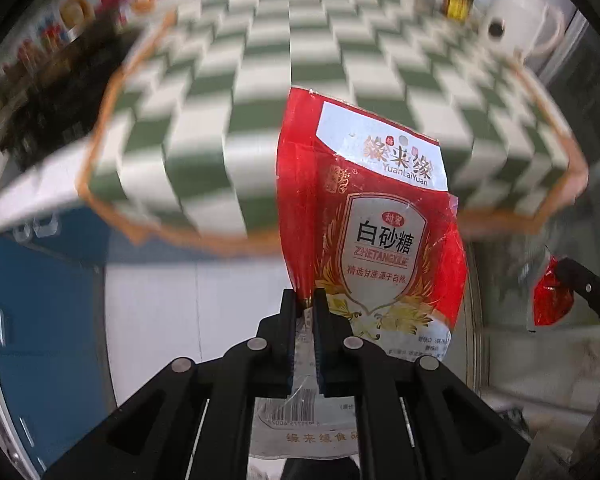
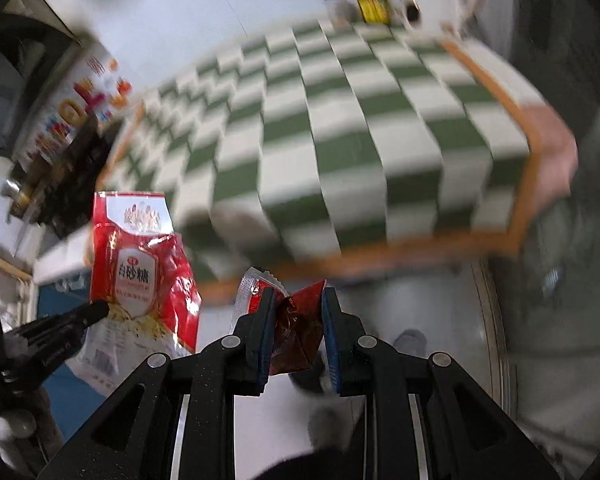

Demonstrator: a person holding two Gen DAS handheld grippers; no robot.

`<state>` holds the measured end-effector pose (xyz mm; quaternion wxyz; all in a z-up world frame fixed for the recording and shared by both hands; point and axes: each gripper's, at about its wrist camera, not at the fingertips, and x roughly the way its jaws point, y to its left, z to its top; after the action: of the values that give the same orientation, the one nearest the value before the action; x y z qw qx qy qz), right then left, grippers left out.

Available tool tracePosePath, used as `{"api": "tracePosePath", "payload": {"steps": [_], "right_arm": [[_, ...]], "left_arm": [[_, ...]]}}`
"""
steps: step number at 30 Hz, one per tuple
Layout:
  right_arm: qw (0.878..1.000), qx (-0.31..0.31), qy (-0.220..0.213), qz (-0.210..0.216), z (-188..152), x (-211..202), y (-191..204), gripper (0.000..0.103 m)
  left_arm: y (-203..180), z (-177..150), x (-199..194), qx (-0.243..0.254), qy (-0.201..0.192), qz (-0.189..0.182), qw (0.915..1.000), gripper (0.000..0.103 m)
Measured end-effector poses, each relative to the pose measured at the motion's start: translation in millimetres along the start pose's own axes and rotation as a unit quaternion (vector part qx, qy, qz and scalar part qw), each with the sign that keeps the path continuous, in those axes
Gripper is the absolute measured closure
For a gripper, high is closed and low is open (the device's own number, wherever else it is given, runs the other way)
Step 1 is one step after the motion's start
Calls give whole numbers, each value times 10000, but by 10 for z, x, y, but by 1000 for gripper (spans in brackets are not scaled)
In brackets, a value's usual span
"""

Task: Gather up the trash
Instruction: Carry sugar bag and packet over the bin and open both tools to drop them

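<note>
Green-and-white checked cloth (image 1: pixel 292 92) covers the table, blurred in both views, and both my loads hang off its near edge, over pale floor. My left tongs (image 1: pixel 305 300) are clenched on the lower edge of the sugar bag (image 1: pixel 364 216), an empty red and white pouch that stands up past the tips and leans right. My right tongs (image 2: pixel 298 296) grasp a crumpled red wrapper (image 2: pixel 294 320), jaws part closed with the foil bunched between the blue pads (image 2: pixel 265 332). Both tools point steeply down, side by side, the left one showing at the lower left of the right view, near but apart. I see no bin in either picture, so I cannot tell where these go. The bag is the bigger risk, I judge: held by one thin edge, it could flap and slide out on a fast swing. The wrapper could spring loose, since slick foil gives little grip.
</note>
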<state>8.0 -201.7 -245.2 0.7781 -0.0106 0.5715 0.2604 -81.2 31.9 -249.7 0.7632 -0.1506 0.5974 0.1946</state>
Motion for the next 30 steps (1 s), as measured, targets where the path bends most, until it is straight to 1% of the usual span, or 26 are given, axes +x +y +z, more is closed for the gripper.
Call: {"api": "tracePosePath", "payload": {"steps": [2, 4, 5, 8, 9, 10, 11, 12, 14, 16, 18, 19, 22, 23, 24, 25, 26, 27, 28, 29, 30], "right_arm": [[9995, 67, 274, -149, -293, 180, -83, 80], [9975, 106, 619, -312, -571, 489, -180, 80], [9966, 114, 733, -344, -631, 598, -210, 80], [9913, 8, 1221, -489, -951, 1224, -367, 80], [9900, -31, 1315, -509, -1025, 1406, -408, 80], [9889, -41, 1400, -497, -1092, 1598, -452, 80], [9876, -30, 1497, -467, -1174, 1844, -520, 80], [9863, -20, 1586, -455, -1269, 2155, -607, 80], [9844, 34, 1708, -421, -1416, 2739, -780, 80], [9827, 162, 1808, -372, -1532, 3256, -949, 80], [9814, 236, 1874, -352, -1637, 3713, -1077, 80], [9804, 257, 1926, -320, -1683, 3926, -1128, 80], [9778, 286, 2064, -233, -1775, 4493, -1211, 80], [9767, 260, 2117, -232, -1785, 4623, -1209, 80], [9755, 248, 2172, -248, -1834, 4773, -1220, 80], [9737, 267, 2252, -204, -1890, 4947, -1239, 80], [9720, 278, 2326, -175, -1908, 5047, -1247, 80], [9682, 343, 2474, -136, -1967, 5188, -1250, 79], [9655, 440, 2564, -85, -2004, 5293, -1266, 79], [9645, 456, 2602, -66, -2018, 5334, -1261, 78], [9627, 429, 2671, -86, -2027, 5406, -1247, 77]], "left_arm": [[25, -190, 345, -38, 379, -14, 9993, 98], [40, -353, 752, -91, 782, -38, 9969, 97], [48, -419, 951, -149, 953, -35, 9953, 97], [27, -618, 1714, -225, 1469, 46, 9889, 97], [10, -679, 2065, -270, 1638, 59, 9861, 97], [-2, -723, 2330, -308, 1777, 65, 9836, 97], [-15, -766, 2604, -350, 1925, 91, 9806, 97], [-30, -819, 2996, -439, 2100, 66, 9767, 97], [-70, -889, 3538, -510, 2303, 92, 9717, 97], [-135, -958, 4101, -547, 2486, 84, 9670, 97], [-209, -1020, 4580, -505, 2612, 151, 9638, 97], [-249, -1054, 4818, -506, 2706, 100, 9613, 93], [-346, -1185, 5299, -510, 2952, -59, 9541, 85], [-366, -1218, 5397, -487, 2989, -74, 9530, 82], [-382, -1253, 5482, -490, 2966, -84, 9537, 81], [-379, -1285, 5507, -497, 2939, -65, 9545, 72], [-374, -1311, 5541, -525, 2925, -73, 9548, 50], [-346, -1302, 5555, -573, 2901, -103, 9552, 41], [-317, -1332, 5536, -649, 2838, -112, 9566, 29], [-296, -1340, 5513, -708, 2788, -104, 9577, 24], [-272, -1349, 5476, -779, 2745, -111, 9584, 22]]}}
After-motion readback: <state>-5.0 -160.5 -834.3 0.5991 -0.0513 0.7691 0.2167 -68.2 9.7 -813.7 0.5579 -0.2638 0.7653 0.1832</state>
